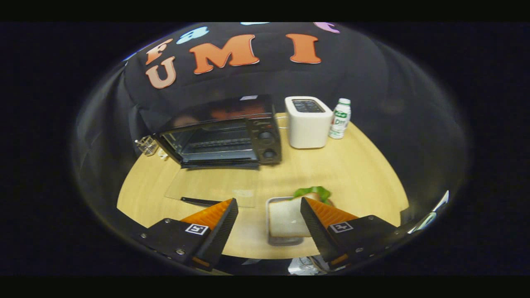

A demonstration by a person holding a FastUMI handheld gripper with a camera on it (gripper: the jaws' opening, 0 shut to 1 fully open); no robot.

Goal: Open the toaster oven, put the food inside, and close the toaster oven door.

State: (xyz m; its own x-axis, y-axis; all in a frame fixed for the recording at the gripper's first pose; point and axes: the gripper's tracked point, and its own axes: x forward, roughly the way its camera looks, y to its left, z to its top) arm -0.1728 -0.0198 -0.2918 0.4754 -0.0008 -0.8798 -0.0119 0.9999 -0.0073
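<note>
A black toaster oven (pixel 223 132) stands at the back left of the wooden table (pixel 356 174). Its glass door (pixel 213 186) is folded down flat toward me, the dark handle (pixel 198 201) just ahead of my left finger. A sandwich of white bread (pixel 285 217) with green lettuce (pixel 313 192) lies on a small grey tray (pixel 285 241). It sits between my fingers, close against the right one, which hides part of it. My gripper (pixel 269 200) is open above the tray, neither finger pressing on the food.
A white toaster (pixel 308 122) stands right of the oven, with a small white bottle (pixel 340 118) beside it. A small clear glass object (pixel 147 145) sits at the oven's left. The table's front edge is just below my fingers.
</note>
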